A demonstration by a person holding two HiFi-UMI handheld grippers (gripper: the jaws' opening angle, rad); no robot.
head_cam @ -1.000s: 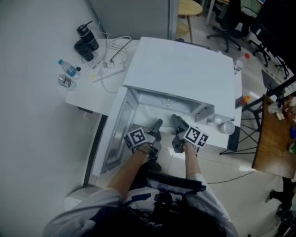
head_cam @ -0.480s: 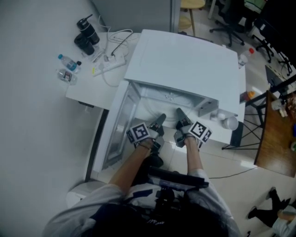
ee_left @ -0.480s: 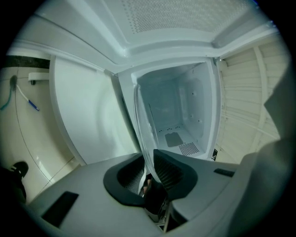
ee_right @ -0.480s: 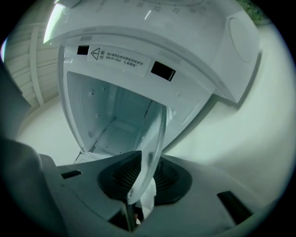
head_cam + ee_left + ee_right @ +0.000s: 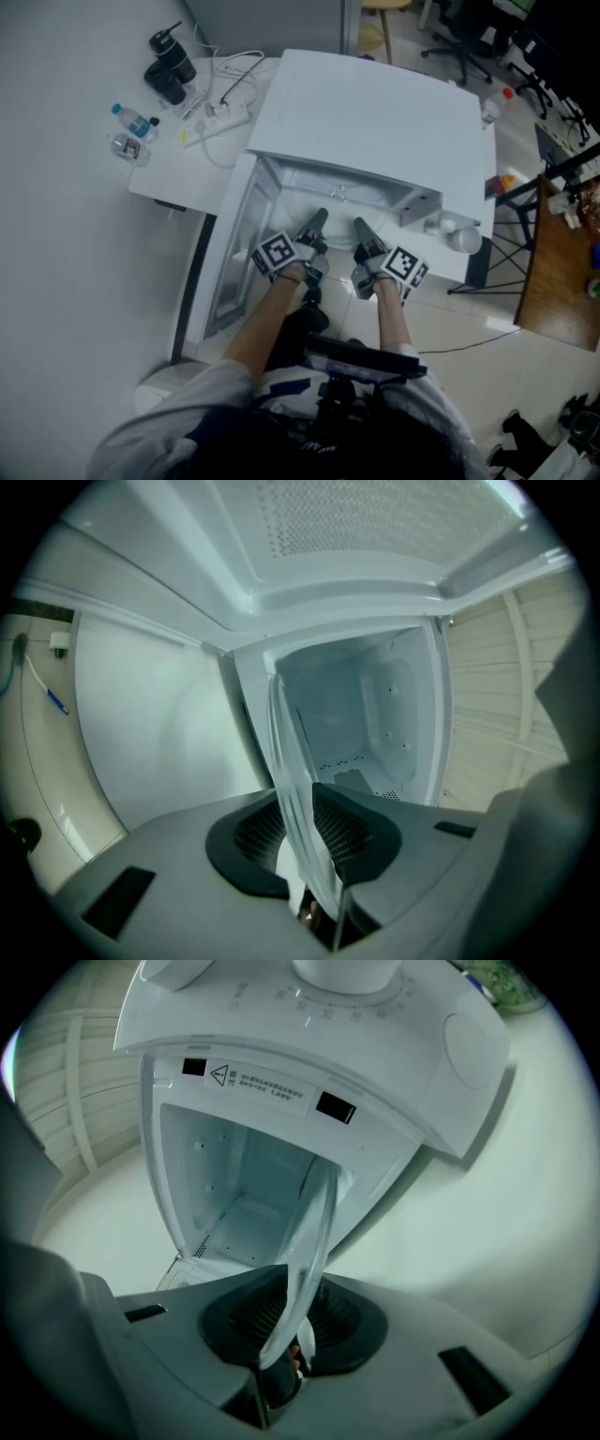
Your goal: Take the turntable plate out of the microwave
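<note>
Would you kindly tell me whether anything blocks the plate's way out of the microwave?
Nothing visible does: the clear glass turntable plate sits at the mouth of the white microwave, whose door stands wide open.

Dim, bluish-grey head view, flat even light, soft weak shadows, microwave (image 5: 375, 122) top palest, both gripper views fisheye-curved with black corners, close jaws blurred, clear turntable plate (image 5: 298, 789) edge glinting faintly.
</note>
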